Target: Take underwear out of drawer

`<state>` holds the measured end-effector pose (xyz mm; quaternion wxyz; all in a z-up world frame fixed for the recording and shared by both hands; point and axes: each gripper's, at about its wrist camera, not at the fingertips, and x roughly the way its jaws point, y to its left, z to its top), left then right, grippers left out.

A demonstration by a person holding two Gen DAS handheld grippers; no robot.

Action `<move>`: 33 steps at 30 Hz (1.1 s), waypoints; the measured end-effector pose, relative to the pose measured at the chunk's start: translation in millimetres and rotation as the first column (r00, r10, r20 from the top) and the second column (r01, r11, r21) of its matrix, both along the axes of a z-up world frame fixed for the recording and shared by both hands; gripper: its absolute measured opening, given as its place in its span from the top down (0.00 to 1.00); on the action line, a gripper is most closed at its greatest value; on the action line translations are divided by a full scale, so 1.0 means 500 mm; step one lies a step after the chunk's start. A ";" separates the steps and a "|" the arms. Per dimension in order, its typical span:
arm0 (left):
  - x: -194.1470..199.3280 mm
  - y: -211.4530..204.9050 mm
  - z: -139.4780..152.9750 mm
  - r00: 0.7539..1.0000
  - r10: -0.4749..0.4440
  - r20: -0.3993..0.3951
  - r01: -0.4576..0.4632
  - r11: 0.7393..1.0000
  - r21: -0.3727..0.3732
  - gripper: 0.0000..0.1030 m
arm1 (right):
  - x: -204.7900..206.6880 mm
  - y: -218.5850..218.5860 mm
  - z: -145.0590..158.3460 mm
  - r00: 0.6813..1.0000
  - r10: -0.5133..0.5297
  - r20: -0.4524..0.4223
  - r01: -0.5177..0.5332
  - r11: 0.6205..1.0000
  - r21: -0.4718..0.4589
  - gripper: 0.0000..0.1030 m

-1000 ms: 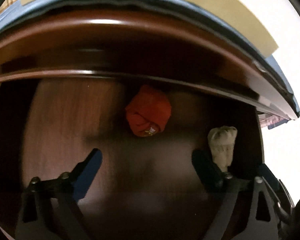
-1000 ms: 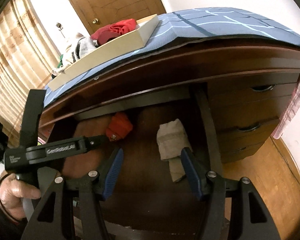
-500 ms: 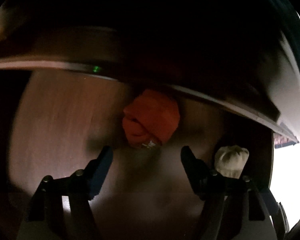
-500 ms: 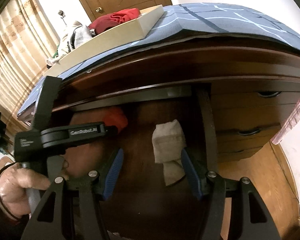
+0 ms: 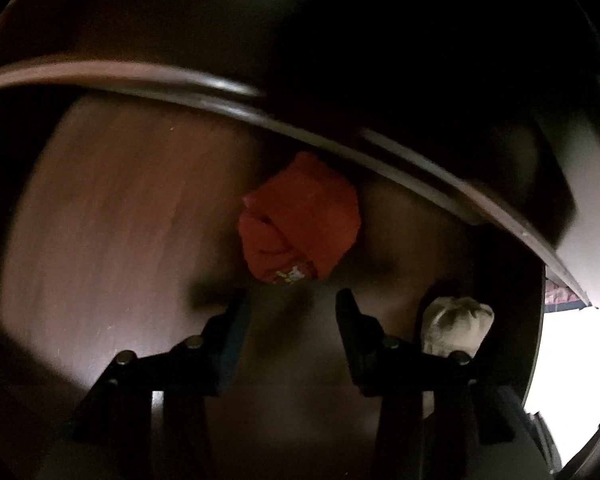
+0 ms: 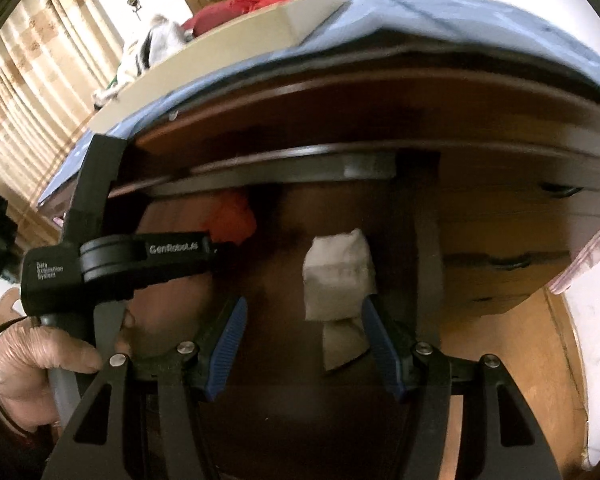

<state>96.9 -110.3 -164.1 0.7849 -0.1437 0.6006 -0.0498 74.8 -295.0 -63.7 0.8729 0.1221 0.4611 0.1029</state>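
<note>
Both closing left tongs (image 5: 290, 304) flank red underwear (image 5: 300, 232).

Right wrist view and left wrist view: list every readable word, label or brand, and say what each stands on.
"GenRobot.AI": on the black body of the left hand-held gripper, seen in the right wrist view.
"Data Acquisition System": small print on the same body, toward its rear.
Orange folded underwear in the drawer: a small pale mark on its edge, too blurred to read.

i see the open drawer's (image 6: 284, 344) dark wood floor carrying an orange folded bundle (image 5: 300, 232) and, well apart, a cream one (image 6: 336, 276).
</note>
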 end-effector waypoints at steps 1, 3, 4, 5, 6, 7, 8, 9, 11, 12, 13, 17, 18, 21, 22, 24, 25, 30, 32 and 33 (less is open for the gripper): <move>0.000 0.003 -0.001 1.000 0.004 -0.004 -0.004 1.000 -0.003 0.58 | -0.001 0.002 -0.004 1.000 -0.001 -0.008 0.001 1.000 0.006 0.39; 0.009 0.004 -0.001 1.000 0.006 -0.006 -0.006 1.000 -0.001 0.58 | -0.008 0.007 -0.008 1.000 -0.001 -0.008 0.001 1.000 0.009 0.39; 0.011 0.005 0.000 1.000 0.007 -0.004 -0.007 1.000 0.001 0.58 | -0.009 0.007 -0.009 1.000 0.002 -0.012 -0.002 1.000 0.009 0.39; 0.014 0.005 0.001 1.000 0.006 -0.001 -0.006 1.000 -0.003 0.57 | -0.008 0.007 -0.008 1.000 0.005 -0.016 -0.005 1.000 0.007 0.39; 0.018 0.000 0.001 1.000 0.006 0.002 -0.006 1.000 -0.005 0.55 | -0.005 0.006 -0.008 1.000 0.007 -0.022 -0.007 1.000 0.001 0.39; 0.021 0.003 0.003 1.000 0.019 0.006 -0.019 1.000 -0.014 0.50 | 0.000 0.007 -0.007 1.000 0.012 -0.027 -0.012 1.000 -0.012 0.39; 0.015 0.007 0.005 0.999 0.038 0.009 -0.038 0.999 -0.013 0.46 | 0.008 0.009 -0.005 0.999 0.020 -0.028 -0.020 1.000 -0.022 0.39; 0.014 0.016 0.007 0.998 0.068 0.009 -0.068 0.998 -0.007 0.43 | 0.018 0.016 -0.004 0.999 0.042 -0.035 -0.043 0.998 -0.042 0.39; 0.005 0.039 0.010 0.992 0.123 0.005 -0.123 0.992 -0.002 0.36 | 0.042 0.032 -0.012 0.993 0.086 -0.087 -0.094 0.991 -0.094 0.40; 0.005 0.043 0.009 0.989 0.145 0.004 -0.145 0.989 -0.002 0.36 | 0.049 0.039 -0.014 0.990 0.098 -0.101 -0.110 0.986 -0.123 0.40; 0.004 0.043 0.009 0.987 0.161 0.003 -0.161 0.987 0.003 0.36 | 0.057 0.046 -0.016 0.987 0.110 -0.117 -0.127 0.980 -0.151 0.40; -0.001 0.031 0.007 0.985 0.171 0.007 -0.171 0.985 0.010 0.33 | 0.085 0.066 -0.029 0.978 0.139 -0.157 -0.176 0.950 -0.259 0.54; -0.001 0.021 0.007 0.989 0.150 0.007 -0.150 0.989 0.007 0.33 | 0.094 0.074 -0.033 0.975 0.145 -0.167 -0.190 0.937 -0.292 0.56; -0.002 0.002 0.004 0.996 0.084 0.010 -0.084 0.996 -0.036 0.49 | 0.103 0.091 -0.041 0.971 0.160 -0.176 -0.216 0.903 -0.372 0.68; -0.002 0.003 0.002 0.998 0.064 0.003 -0.063 0.996 -0.063 0.63 | 0.102 0.094 -0.041 0.971 0.162 -0.175 -0.220 0.893 -0.393 0.70; -0.005 0.004 -0.011 0.998 -0.011 -0.062 0.004 0.993 -0.119 0.70 | 0.098 0.091 -0.041 0.970 0.176 -0.167 -0.230 0.885 -0.405 0.75; -0.009 0.008 -0.022 0.991 -0.055 -0.118 0.038 0.989 -0.146 0.70 | 0.096 0.088 -0.039 0.970 0.185 -0.159 -0.234 0.887 -0.399 0.78; -0.001 0.053 -0.017 0.991 -0.080 -0.107 0.070 0.993 -0.095 0.69 | 0.087 0.056 -0.023 0.969 0.201 -0.140 -0.235 0.927 -0.292 0.87; 0.008 0.069 -0.002 0.995 -0.061 -0.074 0.057 0.997 -0.061 0.56 | 0.087 0.049 -0.020 0.970 0.206 -0.133 -0.235 0.934 -0.269 0.87; 0.007 0.073 0.004 0.996 -0.058 -0.062 0.055 0.997 -0.056 0.54 | 0.087 0.047 -0.018 0.968 0.215 -0.130 -0.241 0.939 -0.245 0.87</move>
